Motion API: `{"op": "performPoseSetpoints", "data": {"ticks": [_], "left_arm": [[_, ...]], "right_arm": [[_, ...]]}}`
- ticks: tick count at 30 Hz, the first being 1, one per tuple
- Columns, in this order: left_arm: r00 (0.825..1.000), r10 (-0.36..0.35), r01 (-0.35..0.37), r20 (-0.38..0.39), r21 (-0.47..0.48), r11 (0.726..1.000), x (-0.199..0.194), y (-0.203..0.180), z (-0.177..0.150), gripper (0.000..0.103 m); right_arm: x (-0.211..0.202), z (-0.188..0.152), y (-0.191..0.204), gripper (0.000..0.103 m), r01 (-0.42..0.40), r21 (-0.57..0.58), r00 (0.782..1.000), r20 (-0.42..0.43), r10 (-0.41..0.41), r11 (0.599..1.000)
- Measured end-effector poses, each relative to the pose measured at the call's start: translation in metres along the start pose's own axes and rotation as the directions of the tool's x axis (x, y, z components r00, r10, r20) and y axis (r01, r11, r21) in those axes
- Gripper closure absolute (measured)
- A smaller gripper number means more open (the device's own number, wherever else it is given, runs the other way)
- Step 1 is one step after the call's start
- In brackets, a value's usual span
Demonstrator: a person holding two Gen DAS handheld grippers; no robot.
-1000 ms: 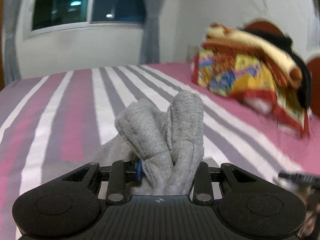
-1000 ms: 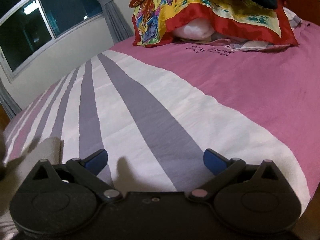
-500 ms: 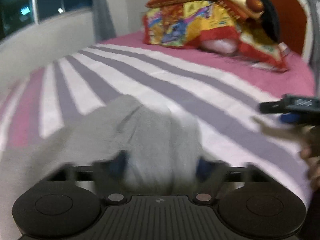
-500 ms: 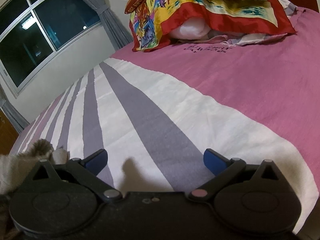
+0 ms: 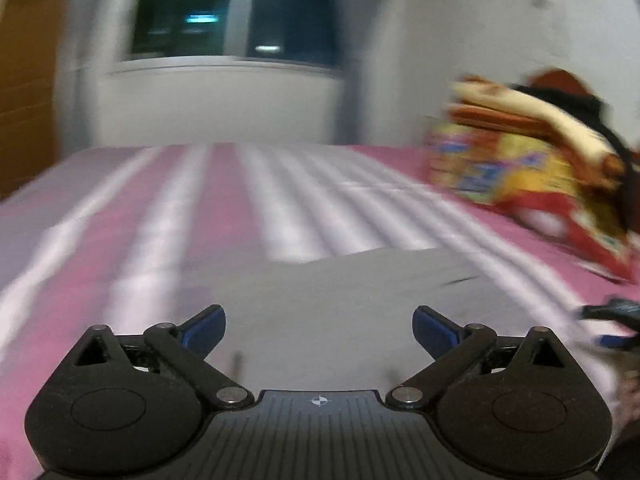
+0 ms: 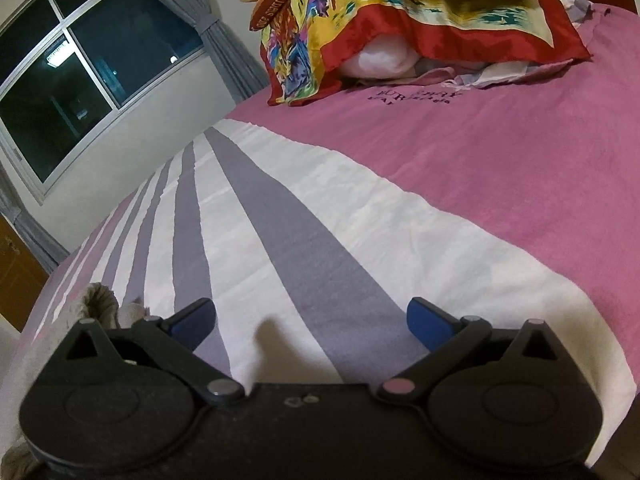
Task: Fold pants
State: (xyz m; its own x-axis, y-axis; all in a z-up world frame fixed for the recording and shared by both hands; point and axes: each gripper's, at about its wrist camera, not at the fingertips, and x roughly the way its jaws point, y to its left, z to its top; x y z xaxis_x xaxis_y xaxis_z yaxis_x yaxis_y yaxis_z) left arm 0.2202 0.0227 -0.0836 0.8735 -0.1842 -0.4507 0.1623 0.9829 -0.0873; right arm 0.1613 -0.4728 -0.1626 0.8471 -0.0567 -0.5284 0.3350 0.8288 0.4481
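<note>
The grey pants (image 5: 332, 296) lie flat on the striped bedspread (image 5: 168, 208), blurred in the left wrist view, just beyond my left gripper (image 5: 319, 326). Its jaws are opening wide, and no pad presses on the cloth. My right gripper (image 6: 311, 320) stands open over bare striped sheet with nothing between its fingers. A bunched grey edge of the pants (image 6: 100, 300) shows at the far left of the right wrist view. The right gripper's tip (image 5: 608, 314) pokes in at the right edge of the left wrist view.
A pile of colourful pillows and blankets (image 6: 400, 20) sits at the head of the bed on the pink sheet (image 6: 500, 160). A dark window (image 6: 80, 68) with grey curtains is on the far wall. The bed's near edge drops off at bottom right.
The left gripper let go of the bunched grey pants and opened wide; the cloth now lies flat ahead. The left view swung sideways. The right gripper barely moved.
</note>
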Motion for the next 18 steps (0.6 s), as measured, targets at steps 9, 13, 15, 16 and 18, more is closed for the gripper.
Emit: {"op": "performPoseSetpoints", "data": {"ticks": [9, 13, 15, 16, 18], "left_arm": [[0.990, 0.069, -0.066, -0.122, 0.030, 0.997, -0.052, 0.056, -0.077, 0.004], [0.991, 0.049, -0.042, -0.127, 0.058, 0.997, -0.037, 0.038, -0.078, 0.004], [0.990, 0.054, -0.050, -0.129, 0.037, 0.998, -0.022, 0.036, -0.071, 0.004], [0.989, 0.068, -0.064, -0.132, 0.037, 0.997, -0.015, 0.037, -0.072, 0.004], [0.982, 0.121, -0.116, -0.148, 0.038, 0.992, 0.000, 0.038, -0.077, 0.004]], "right_arm": [[-0.028, -0.006, 0.033, 0.003, -0.155, -0.041, 0.987, 0.036, 0.157, 0.987], [-0.045, -0.026, 0.081, 0.004, -0.296, -0.121, 0.955, -0.033, 0.294, 0.947], [-0.046, -0.036, 0.104, 0.004, -0.346, -0.151, 0.938, -0.074, 0.339, 0.926], [-0.046, -0.039, 0.113, 0.006, -0.361, -0.160, 0.932, -0.089, 0.351, 0.919], [-0.040, -0.044, 0.129, 0.033, -0.385, -0.174, 0.921, -0.125, 0.368, 0.906]]}}
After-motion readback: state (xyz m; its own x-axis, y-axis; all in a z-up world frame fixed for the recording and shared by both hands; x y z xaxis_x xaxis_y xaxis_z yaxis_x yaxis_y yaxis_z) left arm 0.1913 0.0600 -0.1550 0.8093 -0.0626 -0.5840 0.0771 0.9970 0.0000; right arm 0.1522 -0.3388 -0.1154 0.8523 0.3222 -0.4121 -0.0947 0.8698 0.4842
